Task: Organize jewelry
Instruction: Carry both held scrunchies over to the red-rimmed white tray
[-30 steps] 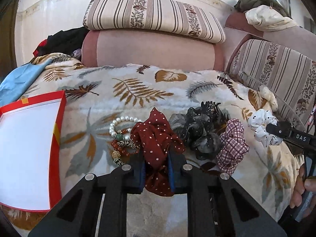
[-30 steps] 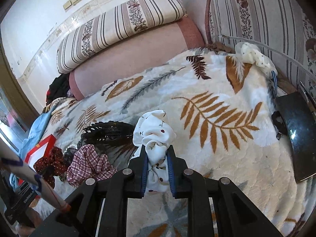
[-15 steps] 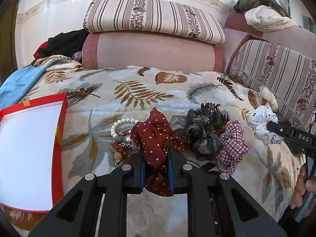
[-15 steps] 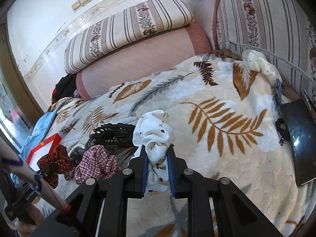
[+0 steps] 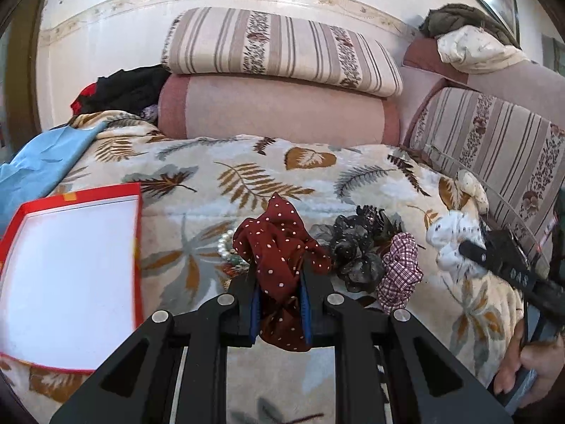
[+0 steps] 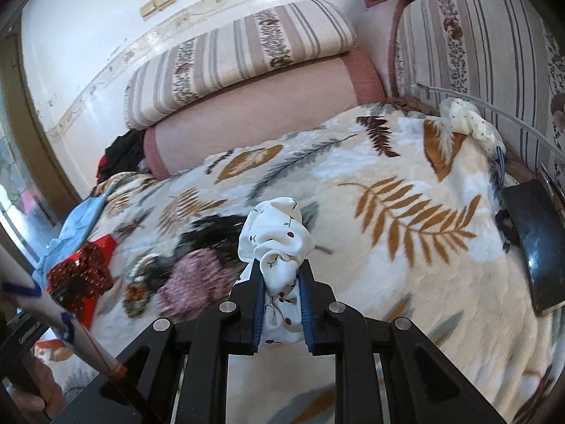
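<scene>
My left gripper point(image 5: 280, 293) is shut on a dark red polka-dot scrunchie point(image 5: 279, 247), held above the leaf-patterned blanket. Behind it lie a pearl bracelet point(image 5: 224, 243), a black scrunchie point(image 5: 356, 247) and a checked scrunchie point(image 5: 400, 275). A red-rimmed white box point(image 5: 67, 275) lies open at the left. My right gripper point(image 6: 282, 300) is shut on a white floral scrunchie point(image 6: 277, 240), lifted above the blanket. In the right wrist view the checked scrunchie point(image 6: 192, 279) is blurred, and the left gripper with the red scrunchie point(image 6: 83, 272) shows at the left.
Striped cushions point(image 5: 279, 49) and a pink bolster point(image 5: 275, 109) line the back. A blue cloth point(image 5: 39, 162) lies at the far left. A cream dotted scrunchie point(image 6: 469, 123) and a dark tablet point(image 6: 540, 243) sit at the right edge of the blanket point(image 6: 406, 183).
Both grippers have lifted with their scrunchies. The left one has shifted toward the red box, hiding most of the bracelets. The right one has swung left, blurring the pile.
</scene>
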The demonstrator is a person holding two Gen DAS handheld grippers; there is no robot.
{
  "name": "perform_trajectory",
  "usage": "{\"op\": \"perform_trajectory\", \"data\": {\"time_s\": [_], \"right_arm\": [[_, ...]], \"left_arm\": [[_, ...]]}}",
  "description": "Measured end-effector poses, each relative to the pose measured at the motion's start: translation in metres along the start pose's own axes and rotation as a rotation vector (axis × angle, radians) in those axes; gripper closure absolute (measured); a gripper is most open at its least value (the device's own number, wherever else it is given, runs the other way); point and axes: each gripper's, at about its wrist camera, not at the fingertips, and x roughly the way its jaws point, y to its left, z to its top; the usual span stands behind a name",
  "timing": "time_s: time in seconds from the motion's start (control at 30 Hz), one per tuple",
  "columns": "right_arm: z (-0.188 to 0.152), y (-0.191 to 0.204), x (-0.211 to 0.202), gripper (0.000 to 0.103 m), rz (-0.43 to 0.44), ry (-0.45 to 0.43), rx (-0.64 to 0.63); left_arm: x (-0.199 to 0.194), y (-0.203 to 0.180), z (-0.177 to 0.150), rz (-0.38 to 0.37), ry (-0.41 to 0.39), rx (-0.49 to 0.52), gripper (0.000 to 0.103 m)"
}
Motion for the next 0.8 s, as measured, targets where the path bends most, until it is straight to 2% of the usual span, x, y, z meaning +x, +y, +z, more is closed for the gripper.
{"op": "perform_trajectory", "data": {"time_s": [0.27, 0.4, 0.6, 0.73, 0.8], "right_arm": [[-0.018, 0.063, -0.033, 0.084, 0.141, 0.026, -0.032], [-0.018, 0.091, -0.043, 0.084, 0.187, 0.038, -0.066], [-0.004, 0.126, -0.043, 0.084, 0.213, 0.056, -0.119], [0.013, 0.148, -0.029, 0.084, 0.224, 0.074, -0.140], [0.022, 0.163, -0.019, 0.084, 0.232, 0.084, -0.155]], "left_arm": [[-0.047, 0.020, 0.006, 0.047, -0.031, -0.021, 0.086], [-0.069, 0.035, 0.016, 0.058, -0.072, -0.050, 0.085], [-0.066, 0.068, 0.037, 0.077, -0.079, -0.102, 0.085], [-0.060, 0.102, 0.053, 0.113, -0.079, -0.139, 0.084], [-0.053, 0.128, 0.062, 0.165, -0.064, -0.167, 0.084]]}}
